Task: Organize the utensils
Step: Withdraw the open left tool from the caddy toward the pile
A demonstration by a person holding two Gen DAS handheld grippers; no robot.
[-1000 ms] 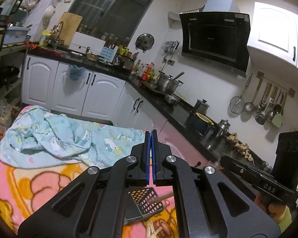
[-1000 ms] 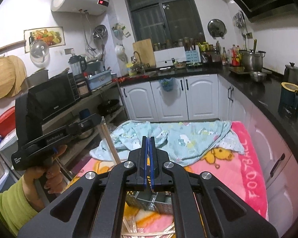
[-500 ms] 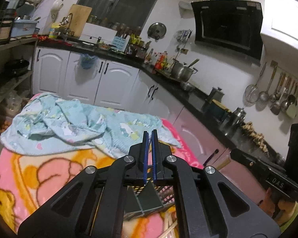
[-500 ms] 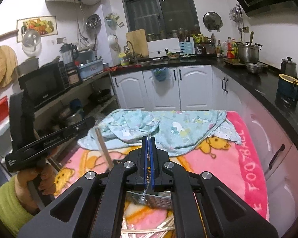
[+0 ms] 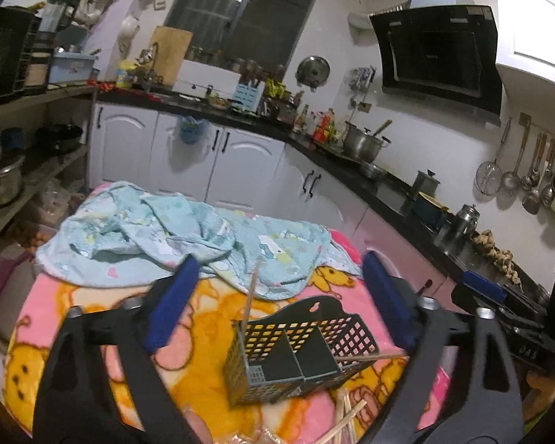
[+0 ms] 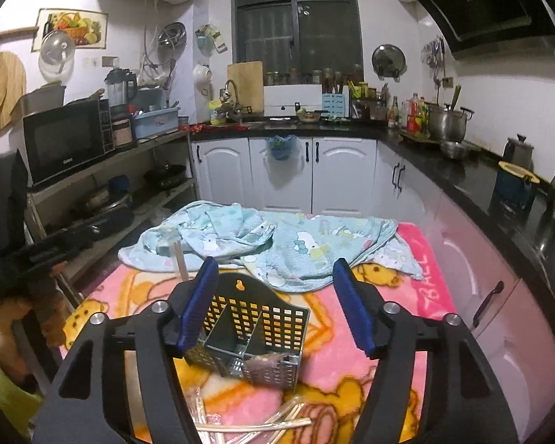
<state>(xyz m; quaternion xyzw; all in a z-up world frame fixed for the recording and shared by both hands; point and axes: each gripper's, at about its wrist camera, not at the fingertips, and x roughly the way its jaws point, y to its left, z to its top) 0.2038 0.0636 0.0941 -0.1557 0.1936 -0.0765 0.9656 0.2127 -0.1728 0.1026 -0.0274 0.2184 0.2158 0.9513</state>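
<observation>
A black perforated utensil caddy [image 5: 299,351] with two compartments stands on the pink blanket; it also shows in the right wrist view [image 6: 255,336]. One chopstick [image 5: 251,296] stands upright at its left side, seen too in the right wrist view [image 6: 179,264]. Another stick [image 5: 370,358] lies across its right edge. Loose chopsticks [image 6: 248,425] lie in front of the caddy. My left gripper [image 5: 277,296] is open and empty above the caddy. My right gripper [image 6: 277,307] is open and empty above the caddy.
A crumpled light blue cloth [image 6: 270,240] lies on the far half of the pink blanket [image 6: 407,296]. Kitchen counters with pots run along the right and back. Shelves with a microwave [image 6: 66,140] stand at the left.
Both grippers have opened from shut. Both have tilted down toward the caddy, which now shows fully between the fingers. The chopstick held in the left gripper now stands in the caddy.
</observation>
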